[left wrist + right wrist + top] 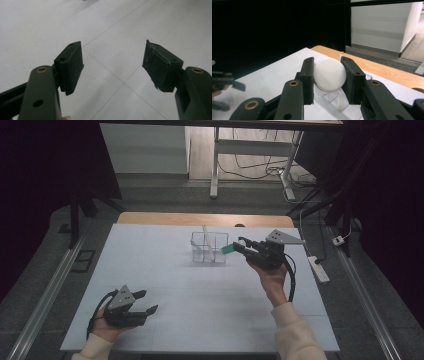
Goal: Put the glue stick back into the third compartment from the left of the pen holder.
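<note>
My right gripper (238,246) hovers just right of a clear compartment box (209,248) at the table's middle back. It is shut on a small thing that looks green (227,249) from above. In the right gripper view the same thing is a round white face (329,75), pressed between both pads, with the clear box (337,101) below it. A white stick (205,232) stands in the box. My left gripper (148,301) rests low at the table's front left, open. In the left gripper view its jaws (112,47) stand wide over the bare white tabletop (112,75).
The white table (200,290) ends at a wooden strip (205,218) at the back. A power strip (318,268) lies on the floor to the right, and desk legs and cables stand beyond. The left hand's gripper (224,82) is blurred at the left of the right gripper view.
</note>
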